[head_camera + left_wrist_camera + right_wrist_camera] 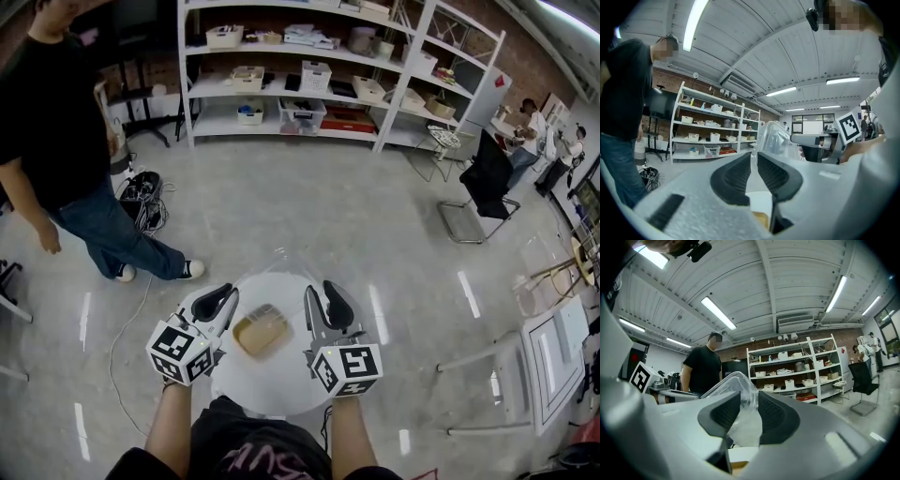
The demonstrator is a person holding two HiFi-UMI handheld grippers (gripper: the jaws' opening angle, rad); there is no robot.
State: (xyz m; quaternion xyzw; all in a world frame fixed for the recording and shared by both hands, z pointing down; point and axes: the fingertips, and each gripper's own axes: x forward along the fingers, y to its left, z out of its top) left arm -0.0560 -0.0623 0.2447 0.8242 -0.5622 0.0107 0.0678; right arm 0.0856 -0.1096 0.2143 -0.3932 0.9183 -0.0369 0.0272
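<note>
A clear plastic bag (262,328) with a tan, bread-like slab inside lies on a small round white table (272,389). My left gripper (221,302) is at the bag's left edge and my right gripper (322,300) at its right edge. In the left gripper view the jaws (753,163) are pressed together on a thin film of the bag (774,138), which billows up beyond them. In the right gripper view the jaws (749,405) pinch crumpled clear plastic (738,385). Each gripper shows in the other's view: the right gripper (820,140), the left gripper (670,393).
A person in a black shirt and jeans (66,141) stands to the far left on the glossy floor. White shelving with boxes (309,75) lines the back wall. A black chair (487,183) stands far right, cables (141,192) lie left, and a white table (553,347) is at the right.
</note>
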